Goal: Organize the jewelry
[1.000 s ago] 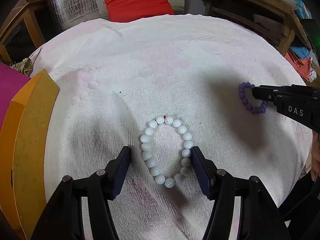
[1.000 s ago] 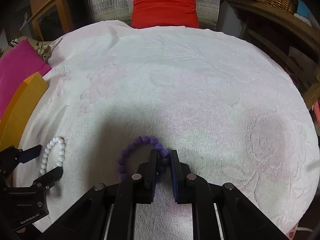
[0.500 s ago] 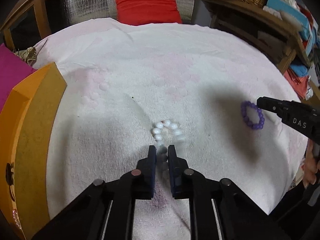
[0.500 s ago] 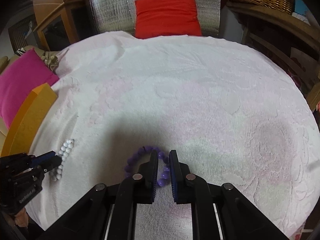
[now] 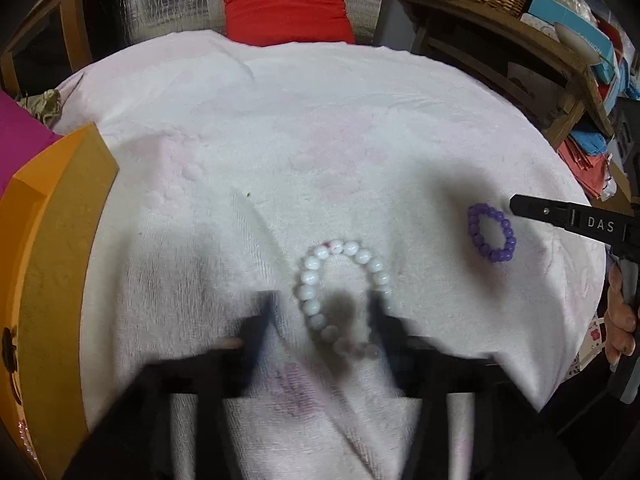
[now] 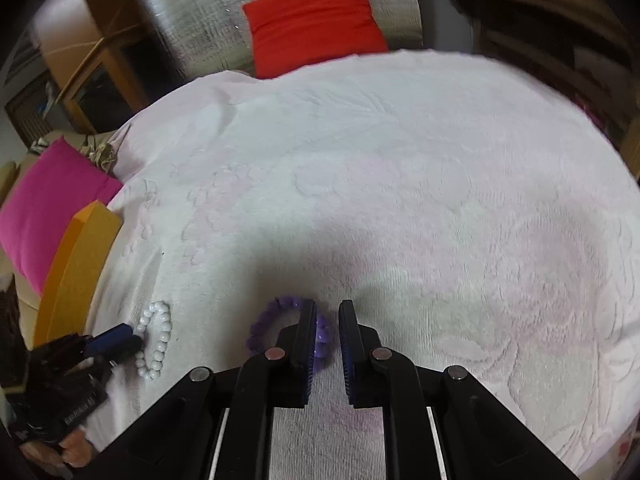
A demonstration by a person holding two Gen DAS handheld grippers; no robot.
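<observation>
A white bead bracelet (image 5: 340, 292) lies on the white towel. My left gripper (image 5: 324, 308) is open and blurred, its fingers on either side of the bracelet's near half. The bracelet also shows in the right wrist view (image 6: 156, 336), beside my left gripper (image 6: 120, 340). A purple bead bracelet (image 5: 491, 232) lies to the right, with my right gripper (image 5: 520, 206) just right of it. In the right wrist view my right gripper (image 6: 327, 320) has its fingers a little apart; the purple bracelet (image 6: 276, 320) lies just left of the left finger, not between the pads.
An orange box (image 5: 52, 264) stands at the towel's left edge, seen also in the right wrist view (image 6: 76, 268). A pink cushion (image 6: 44, 208) lies behind it. A red cushion (image 5: 284, 8) sits beyond the table. Wooden shelves (image 5: 520, 40) with a basket stand at the right.
My left gripper was shut on the white bracelet half a second ago and has opened; the bracelet lies spread on the towel. My right gripper has opened slightly and shifted right of the purple bracelet.
</observation>
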